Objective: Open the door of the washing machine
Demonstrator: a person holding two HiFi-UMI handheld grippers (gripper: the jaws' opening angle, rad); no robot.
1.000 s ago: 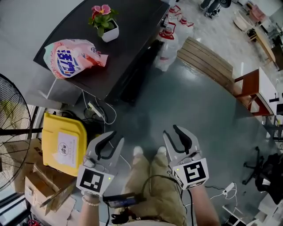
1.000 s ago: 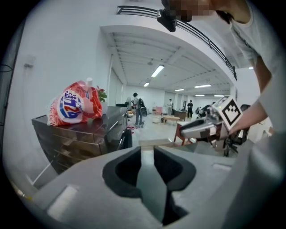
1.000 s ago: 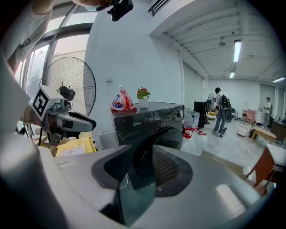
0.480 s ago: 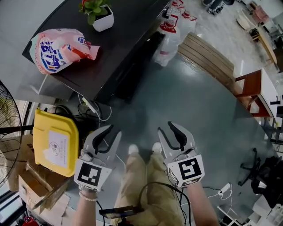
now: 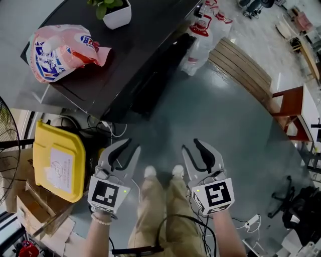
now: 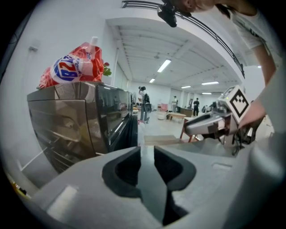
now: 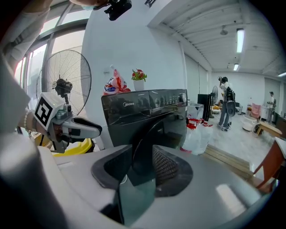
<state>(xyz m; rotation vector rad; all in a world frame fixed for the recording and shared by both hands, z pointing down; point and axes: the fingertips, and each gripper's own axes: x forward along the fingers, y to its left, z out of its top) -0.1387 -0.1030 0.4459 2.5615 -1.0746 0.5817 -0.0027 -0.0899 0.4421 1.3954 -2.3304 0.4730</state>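
The washing machine [image 5: 131,60] stands straight ahead of you, dark, with a detergent bag [image 5: 60,45] on its top. Its round door [image 7: 158,132] is on the front face, low, facing you. You are at the approach step: nothing is touched yet. The right gripper [image 5: 190,145] and the left gripper [image 5: 134,145] both hang well short of the machine's front, jaws released and empty. Next, step closer and bring one gripper to the door's edge, then pull it outward.

Bag [image 5: 60,50] atop washing machine [image 5: 143,47] (plant [image 5: 116,11] beside)
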